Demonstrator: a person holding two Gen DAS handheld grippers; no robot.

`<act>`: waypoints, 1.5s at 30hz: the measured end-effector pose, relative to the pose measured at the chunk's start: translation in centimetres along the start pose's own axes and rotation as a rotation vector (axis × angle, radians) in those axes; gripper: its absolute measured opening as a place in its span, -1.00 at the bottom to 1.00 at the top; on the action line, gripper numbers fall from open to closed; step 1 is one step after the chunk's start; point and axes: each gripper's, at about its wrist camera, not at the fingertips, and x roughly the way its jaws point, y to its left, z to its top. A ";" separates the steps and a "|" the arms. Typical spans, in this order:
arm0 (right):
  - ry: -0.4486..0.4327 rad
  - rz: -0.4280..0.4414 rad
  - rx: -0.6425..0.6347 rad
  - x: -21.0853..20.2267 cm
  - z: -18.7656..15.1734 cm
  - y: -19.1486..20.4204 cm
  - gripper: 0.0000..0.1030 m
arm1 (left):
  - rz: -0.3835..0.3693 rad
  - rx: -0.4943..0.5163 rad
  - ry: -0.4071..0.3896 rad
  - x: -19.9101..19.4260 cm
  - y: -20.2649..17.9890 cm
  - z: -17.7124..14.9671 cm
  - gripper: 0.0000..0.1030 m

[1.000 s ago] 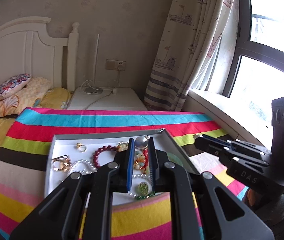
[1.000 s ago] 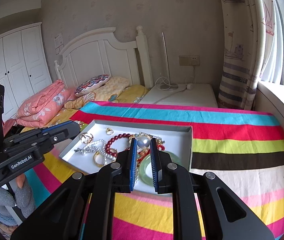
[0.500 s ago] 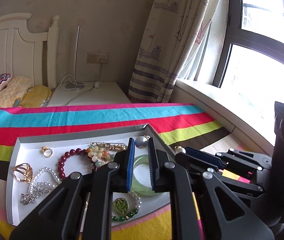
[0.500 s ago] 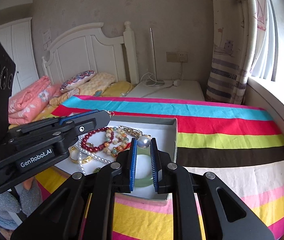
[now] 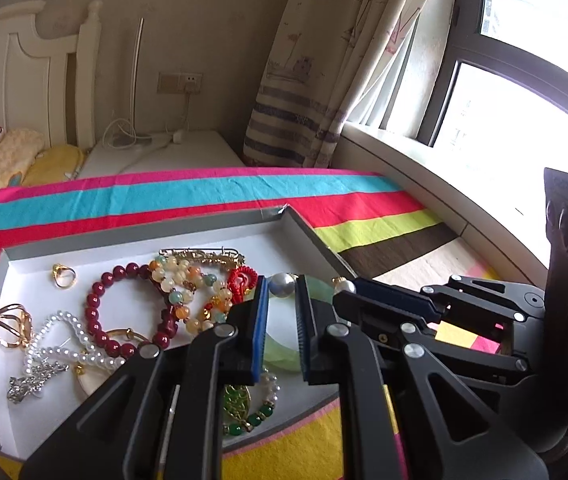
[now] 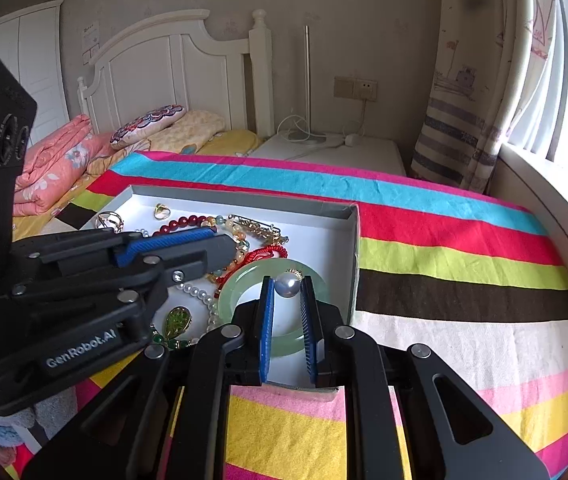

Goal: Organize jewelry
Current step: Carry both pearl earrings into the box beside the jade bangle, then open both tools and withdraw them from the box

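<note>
Pinched at the fingertips of the left gripper (image 5: 281,282), jaws drawn in to a narrow gap: a pearl (image 5: 282,285), at centre of the left view. Likewise gripped in the right gripper (image 6: 287,286), jaws just as narrow: a second pearl (image 6: 287,285) with a small gold cap, at centre of the right view.

Hovering now over the right half of the tray (image 5: 124,236), both tools directly above the bangle (image 6: 244,280). Closer to the tray than a second ago, with the jewelry filling far more of the lower frame. Crossed inward too: the right gripper, then well off at the right edge of the left view, now reaching past the tray's right wall to just beside the left fingertips.

Heaped in the tray's middle, as before: a red bracelet (image 5: 96,320), pale mixed beads and a red cord knot. Toward the lower left of the left view, a pearl strand (image 5: 64,340) and gold rings (image 5: 62,274). At the near edge, partly hidden by the left tool, a green pendant (image 5: 236,400).

Spread beneath the tray, filling the right of the right view: the striped bedspread (image 6: 443,256).
</note>
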 end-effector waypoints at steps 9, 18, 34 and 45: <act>0.045 -0.006 0.015 1.2 -0.1 -0.5 -0.71 | -0.013 0.006 0.025 0.6 -0.1 -0.2 -0.77; 0.048 -0.003 0.049 1.4 -0.2 -1.0 -0.70 | -0.005 -0.026 0.001 0.1 0.4 -0.2 -0.29; -0.133 0.008 0.155 -3.1 1.1 -2.3 0.68 | 0.405 -0.016 -0.324 -9.7 1.0 1.2 0.95; -0.108 -0.067 0.172 -4.4 0.4 1.5 0.68 | 0.413 -0.051 -0.222 -12.2 2.3 -2.4 0.96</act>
